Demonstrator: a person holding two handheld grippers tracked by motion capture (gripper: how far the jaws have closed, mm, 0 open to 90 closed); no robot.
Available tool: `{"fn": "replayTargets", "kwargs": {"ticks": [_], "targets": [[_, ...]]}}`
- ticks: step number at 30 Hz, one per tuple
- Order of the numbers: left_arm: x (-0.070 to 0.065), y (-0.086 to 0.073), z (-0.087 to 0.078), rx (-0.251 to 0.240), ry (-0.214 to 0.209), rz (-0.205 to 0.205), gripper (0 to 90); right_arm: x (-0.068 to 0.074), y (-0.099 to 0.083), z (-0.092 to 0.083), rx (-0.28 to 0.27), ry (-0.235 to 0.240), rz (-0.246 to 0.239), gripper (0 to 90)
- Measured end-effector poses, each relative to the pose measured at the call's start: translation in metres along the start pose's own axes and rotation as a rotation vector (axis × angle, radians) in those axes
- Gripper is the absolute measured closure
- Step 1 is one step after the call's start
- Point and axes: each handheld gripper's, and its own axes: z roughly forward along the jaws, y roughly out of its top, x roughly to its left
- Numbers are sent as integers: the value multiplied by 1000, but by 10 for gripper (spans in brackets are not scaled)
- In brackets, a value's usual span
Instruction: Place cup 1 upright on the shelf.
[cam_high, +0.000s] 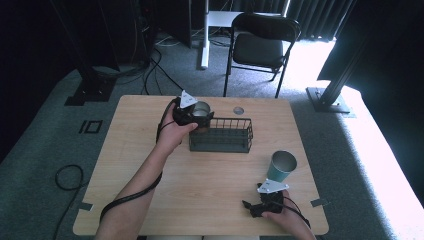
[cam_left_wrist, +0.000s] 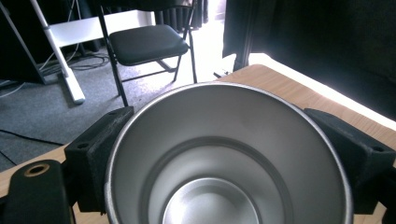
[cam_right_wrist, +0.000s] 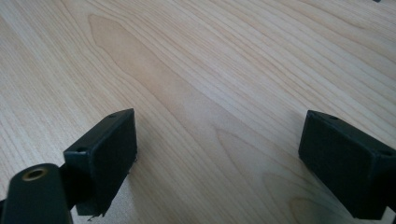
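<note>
Up at the far-left corner of the wire basket (cam_high: 220, 135), the left gripper (cam_high: 192, 116) clamps a steel cup (cam_left_wrist: 227, 154). Nearer the worktop (cam_high: 200, 200) front edge, the right gripper (cam_high: 255, 206) rests wide apart over bare wood beside a teal cup (cam_high: 281, 166).

On the counter (cam_high: 150, 165) a basket (cam_high: 220, 135) stands a little behind the middle; a cup (cam_high: 201, 111) sits between the jaws of the left hand-held gripper (cam_high: 192, 116), at the basket's left rear corner; whether it touches the basket cannot be told; a second cup (cam_high: 281, 166) stands tilted to the right and in front of the basket, well apart from it; the right hand-held gripper (cam_high: 256, 206) lies just in front of that cup, near the front edge; a chair (cam_high: 261, 47) stands on the floor behind the counter.
</note>
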Motion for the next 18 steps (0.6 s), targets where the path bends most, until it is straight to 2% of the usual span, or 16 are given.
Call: {"fn": "replayTargets", "kwargs": {"ticks": [13,18], "targets": [[1,-17,29,28,7,-25,138,0,0,0,2,1,1,110],[-2,-26,40,46,-6,-24,138,0,0,0,2,1,0,110]]}}
